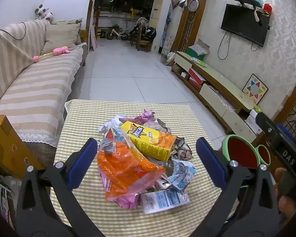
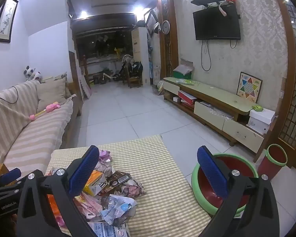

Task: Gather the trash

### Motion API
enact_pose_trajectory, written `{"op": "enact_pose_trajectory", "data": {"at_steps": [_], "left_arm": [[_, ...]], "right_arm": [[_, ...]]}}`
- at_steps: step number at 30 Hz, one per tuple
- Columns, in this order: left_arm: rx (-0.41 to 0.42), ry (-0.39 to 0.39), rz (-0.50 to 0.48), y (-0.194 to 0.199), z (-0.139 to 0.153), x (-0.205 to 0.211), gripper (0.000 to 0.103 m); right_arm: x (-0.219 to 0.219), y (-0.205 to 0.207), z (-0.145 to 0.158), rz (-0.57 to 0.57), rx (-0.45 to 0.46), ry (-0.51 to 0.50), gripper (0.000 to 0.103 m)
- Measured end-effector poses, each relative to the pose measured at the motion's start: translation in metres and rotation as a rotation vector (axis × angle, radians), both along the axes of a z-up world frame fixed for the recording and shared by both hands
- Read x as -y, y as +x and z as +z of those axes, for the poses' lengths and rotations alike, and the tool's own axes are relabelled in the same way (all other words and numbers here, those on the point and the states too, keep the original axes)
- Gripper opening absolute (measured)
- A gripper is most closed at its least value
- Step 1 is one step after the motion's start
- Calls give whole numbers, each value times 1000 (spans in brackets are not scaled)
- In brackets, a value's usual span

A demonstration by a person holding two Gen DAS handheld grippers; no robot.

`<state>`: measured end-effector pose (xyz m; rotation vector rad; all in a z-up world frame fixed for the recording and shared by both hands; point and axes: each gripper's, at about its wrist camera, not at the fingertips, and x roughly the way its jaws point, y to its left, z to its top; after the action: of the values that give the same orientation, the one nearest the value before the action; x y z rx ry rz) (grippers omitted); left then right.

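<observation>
Left gripper [image 1: 146, 163] tilted down over the trash pile [image 1: 144, 158], jaws spread wide and empty, straddling the orange wrapper [image 1: 126, 169] without touching; right gripper [image 2: 148, 172] angled down, likewise wide and empty, pile at its 8 o'clock on the striped table [image 2: 159, 193], green-rimmed red bin [image 2: 211, 185] at 4 o'clock.

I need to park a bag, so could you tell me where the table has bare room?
Bare checked cloth lies between the trash pile and the far and right edges. The near-left is crowded with wrappers.
</observation>
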<state>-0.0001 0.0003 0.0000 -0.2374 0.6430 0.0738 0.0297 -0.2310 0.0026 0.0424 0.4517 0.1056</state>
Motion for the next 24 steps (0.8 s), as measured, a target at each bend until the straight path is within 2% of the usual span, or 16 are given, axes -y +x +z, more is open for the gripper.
{"op": "enact_pose_trajectory", "data": {"at_steps": [20, 24], "left_arm": [[-19, -9, 2, 2, -11, -3, 98], [-19, -10, 3, 2, -12, -2, 98]], "right_arm": [[-1, 0, -1, -6, 5, -1, 96], [0, 1, -10, 0, 2, 5, 96]]}}
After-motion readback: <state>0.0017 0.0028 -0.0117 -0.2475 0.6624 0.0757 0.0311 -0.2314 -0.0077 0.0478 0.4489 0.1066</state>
